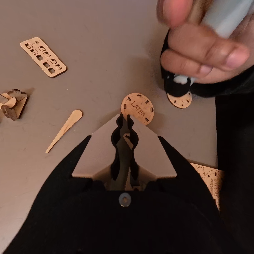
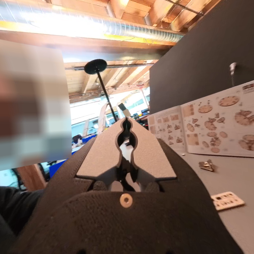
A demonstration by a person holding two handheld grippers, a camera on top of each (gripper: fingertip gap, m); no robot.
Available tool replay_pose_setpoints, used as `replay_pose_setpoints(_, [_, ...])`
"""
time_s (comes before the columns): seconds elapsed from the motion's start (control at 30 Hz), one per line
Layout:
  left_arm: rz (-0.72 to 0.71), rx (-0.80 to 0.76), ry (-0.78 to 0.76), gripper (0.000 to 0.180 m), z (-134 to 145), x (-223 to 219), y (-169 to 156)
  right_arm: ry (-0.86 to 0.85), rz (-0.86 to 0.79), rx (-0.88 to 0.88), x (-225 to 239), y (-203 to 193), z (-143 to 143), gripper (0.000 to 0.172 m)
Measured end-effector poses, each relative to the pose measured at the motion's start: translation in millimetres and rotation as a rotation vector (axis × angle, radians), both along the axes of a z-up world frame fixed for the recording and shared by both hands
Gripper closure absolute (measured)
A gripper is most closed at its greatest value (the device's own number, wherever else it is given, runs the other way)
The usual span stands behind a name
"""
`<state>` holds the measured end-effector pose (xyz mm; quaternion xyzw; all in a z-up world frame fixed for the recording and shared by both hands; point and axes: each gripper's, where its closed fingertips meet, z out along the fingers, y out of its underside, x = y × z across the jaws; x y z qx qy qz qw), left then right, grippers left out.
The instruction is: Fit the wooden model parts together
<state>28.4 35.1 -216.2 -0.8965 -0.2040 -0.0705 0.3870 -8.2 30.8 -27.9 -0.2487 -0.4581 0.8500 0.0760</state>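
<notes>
Engraved round wooden disc [image 1: 137, 108], slotted rim, edge pinched between left gripper [image 1: 125, 116] jaws

On the worktop [image 1: 96, 34], a round disc [image 1: 138, 108] lies at the left gripper [image 1: 125, 115] tips. A second disc [image 1: 180, 101] sits right; a stick [image 1: 64, 130], slotted card [image 1: 43, 57] and small assembly [image 1: 12, 104] lie left.

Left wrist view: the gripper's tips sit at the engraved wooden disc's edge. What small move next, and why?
Probably a slow, slight lift. The left gripper has its tips nearly together over the near edge of the engraved disc, but whether they pinch it is unclear; a lift would tell.
</notes>
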Motion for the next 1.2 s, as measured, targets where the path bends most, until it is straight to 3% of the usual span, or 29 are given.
replay_pose_setpoints(0.17, [0.004, 0.001, -0.003, 0.175, 0, 0, 0, -0.069, 0.160, 0.144, 0, -36, -25, 0.172])
replay_pose_setpoints(0.33, [0.006, 0.005, -0.014, 0.175, 0, 0, 0, 0.040, -0.081, 0.160, -12, -35, -22, 0.172])
replay_pose_setpoints(0.47, [0.017, 0.012, -0.035, 0.175, 0, 0, 0, 0.013, -0.199, 0.321, -20, -41, -46, 0.172])
replay_pose_setpoints(0.53, [0.020, 0.013, -0.037, 0.175, 0, 0, 0, 0.047, -0.276, 0.348, -21, -35, -43, 0.172])
replay_pose_setpoints(0.73, [0.029, 0.015, -0.044, 0.175, 0, 0, 0, 0.030, -0.510, 0.256, -30, -12, -26, 0.172])
replay_pose_setpoints(0.83, [0.047, 0.031, -0.080, 0.176, 0, 0, 0, -0.051, -0.553, 0.324, -39, -17, -49, 0.172])
replay_pose_setpoints(0.97, [0.055, 0.039, -0.098, 0.176, 1, 0, 0, 0.020, -0.611, 0.295, -38, -6, -23, 0.172])
replay_pose_setpoints(1.07, [0.056, 0.035, -0.089, 0.176, 1, 0, 0, -0.070, -0.578, 0.392, -47, -16, -55, 0.172])
replay_pose_setpoints(1.2, [0.058, 0.040, -0.100, 0.176, 1, 0, 0, 0.037, -0.634, 0.360, -39, -11, -27, 0.172])
